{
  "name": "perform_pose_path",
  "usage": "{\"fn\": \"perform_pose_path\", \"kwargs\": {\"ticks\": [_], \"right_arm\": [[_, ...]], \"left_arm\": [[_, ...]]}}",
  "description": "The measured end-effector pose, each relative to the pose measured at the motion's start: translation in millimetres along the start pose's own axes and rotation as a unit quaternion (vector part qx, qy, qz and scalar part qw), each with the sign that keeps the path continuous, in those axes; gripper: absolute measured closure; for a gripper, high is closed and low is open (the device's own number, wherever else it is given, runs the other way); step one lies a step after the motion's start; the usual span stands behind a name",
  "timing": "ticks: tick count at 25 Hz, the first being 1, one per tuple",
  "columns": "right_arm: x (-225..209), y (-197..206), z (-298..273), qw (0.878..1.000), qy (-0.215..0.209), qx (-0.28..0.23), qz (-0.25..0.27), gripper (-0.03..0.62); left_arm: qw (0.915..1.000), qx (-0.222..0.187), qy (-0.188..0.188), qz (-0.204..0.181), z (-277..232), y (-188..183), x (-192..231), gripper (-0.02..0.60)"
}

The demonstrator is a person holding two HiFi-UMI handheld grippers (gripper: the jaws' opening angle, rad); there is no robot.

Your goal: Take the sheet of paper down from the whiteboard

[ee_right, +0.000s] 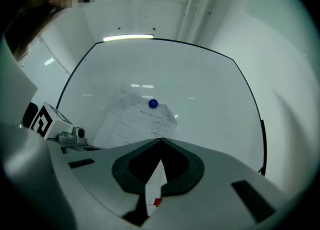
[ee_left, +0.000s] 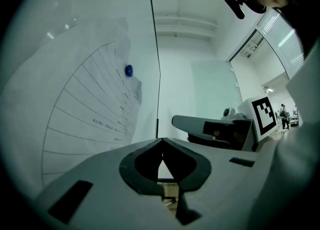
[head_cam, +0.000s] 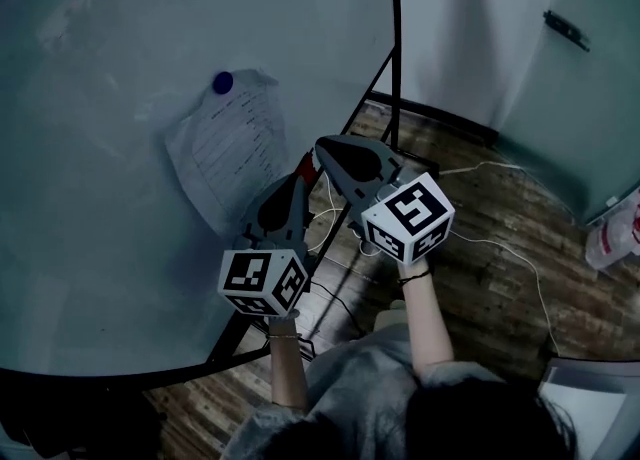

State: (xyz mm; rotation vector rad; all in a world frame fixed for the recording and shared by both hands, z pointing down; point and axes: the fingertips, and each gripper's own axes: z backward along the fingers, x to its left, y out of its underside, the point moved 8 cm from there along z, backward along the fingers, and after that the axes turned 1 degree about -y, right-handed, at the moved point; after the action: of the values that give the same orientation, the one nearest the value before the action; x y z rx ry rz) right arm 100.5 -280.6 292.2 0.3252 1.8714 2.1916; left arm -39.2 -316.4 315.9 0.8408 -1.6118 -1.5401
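Two grippers, both at the approach step; neither has contact with the sheet of paper (head_cam: 228, 143).

Position of task item: the sheet hangs on the whiteboard (head_cam: 100, 208), pinned near its top edge by a blue magnet (head_cam: 222, 81). The sheet sits tilted, and its lower part appears to bow slightly off the board.

Left gripper (ee_left: 161, 139): jaw tips meet, nothing between them. It points level along the board face, with the sheet off to its left, near but apart.

Right gripper (ee_right: 160, 139): jaws fully together, nothing clamped. It faces the board more squarely, and the magnet sits just above its closed tips in the right gripper view, at a distance.

Head view: both grippers are held side by side below and to the right of the sheet, the left one nearer its lower right edge.

Judgement on step: pre-grasp, removal not begun. The next move likely calls for one gripper to open its jaws and close in on the magnet, while the other opens to pinch a free edge so the sheet does not drop once released. The bowed lower edge looks like the easier purchase.

Counts:
- sheet: one
- magnet: one
- whiteboard: one
- grippers: two, each with one marker cube
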Motion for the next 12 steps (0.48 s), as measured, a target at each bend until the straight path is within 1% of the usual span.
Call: {"fn": "perform_pose_path", "kwargs": {"ticks": [3,5,7,10,12], "right_arm": [[-10,-5,-12,0.999,-0.036,0.001,0.007,0.594],[-17,-9,-18,0.998,-0.065,0.002,0.007,0.593],[-25,-16,-21,0.996,-0.087,-0.005,0.006,0.594],[-34,-23,-23,0.995,-0.102,-0.014,0.010,0.593],[-37,-25,-28,0.993,-0.113,-0.019,0.013,0.593]], "left_arm": [[0.9995,-0.014,-0.028,0.006,-10,-5,4,0.577],[0.9980,-0.029,-0.055,0.014,-13,-10,2,0.577],[0.9957,-0.044,-0.080,0.013,-15,-15,-3,0.576],[0.9928,-0.061,-0.103,0.001,-17,-22,-8,0.577],[0.9907,-0.066,-0.119,0.000,-16,-24,-7,0.577]]}}
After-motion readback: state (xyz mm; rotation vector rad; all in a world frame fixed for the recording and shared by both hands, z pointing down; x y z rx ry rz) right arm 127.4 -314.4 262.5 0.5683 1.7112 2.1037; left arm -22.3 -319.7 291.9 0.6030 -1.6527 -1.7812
